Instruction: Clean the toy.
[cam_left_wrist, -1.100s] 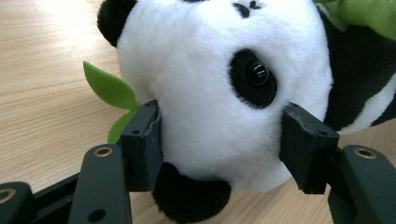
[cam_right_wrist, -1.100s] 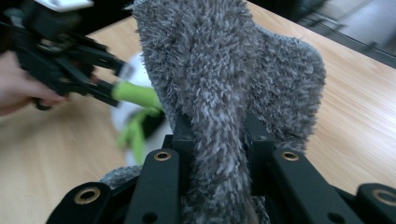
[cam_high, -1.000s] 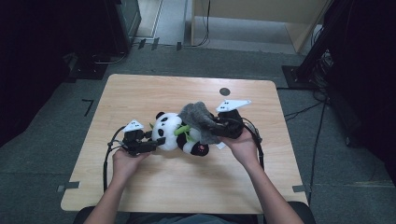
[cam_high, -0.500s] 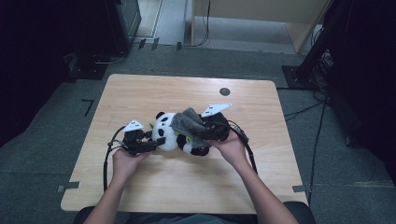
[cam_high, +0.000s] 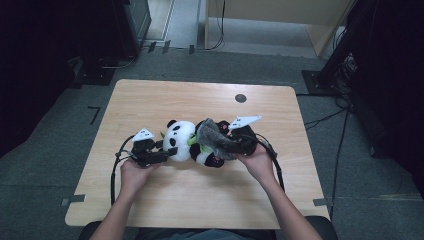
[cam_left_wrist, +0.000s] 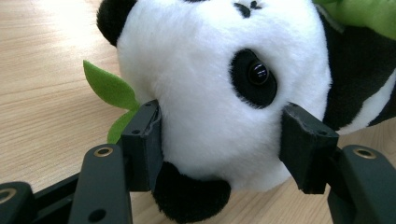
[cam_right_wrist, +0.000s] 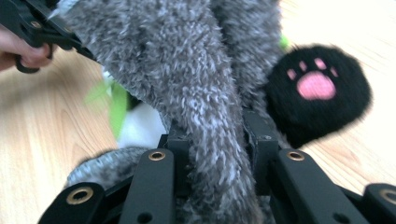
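Lying on its side near the middle of the wooden table (cam_high: 150, 210), the panda plush (cam_high: 192, 145) keeps its long axis from nine to three o'clock, head at nine, a black foot with a pink paw print (cam_right_wrist: 317, 84) toward three. Since a second ago the grey fuzzy cloth (cam_high: 217, 140) has dropped from above the body to rest on it, which suggests the draping is nearly complete. Left gripper (cam_left_wrist: 219, 140) clamps the head from both sides; right gripper (cam_right_wrist: 217, 140), at three o'clock, pinches a fold of the cloth.
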